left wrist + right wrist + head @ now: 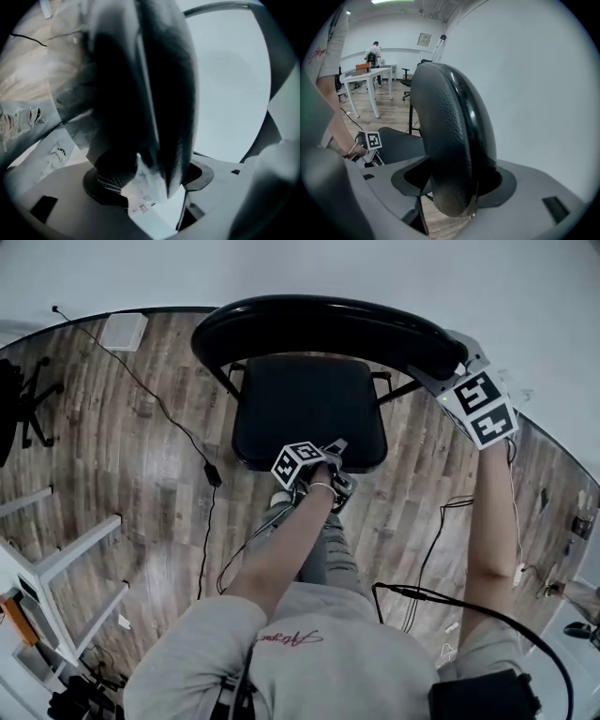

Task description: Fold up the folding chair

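- On the wood-plank floor (112,456), far left: thin black cable (159,404) trailing toward the black folding chair (309,362). Risk: a chair leg could snag or pinch the cable if the frame shifts while closing.
- Left gripper (336,448), at the front edge of the seat: jaws clamped on that edge, dark padding filling the gap in the left gripper view (150,183). Risk: the hold is on a soft lip only, and it may slip out as the seat swings up, letting the seat drop flat.
- Padded square black seat (309,418): lies near level and is not yet folded, with the chair close to the pale wall (375,268). Risk: raised from one spot on its edge, it could rack sideways and bind at the hinge.
- Curved black backrest (319,322): textured top rail of the chair. Risk: if pulled rather than steadied, the frame may tip or skate across the floor.
- Right gripper (441,371), at the backrest's right end: jaws clamped across the rail's thickness (454,187). Risk: gripped at one end only, the chair may twist about this point.
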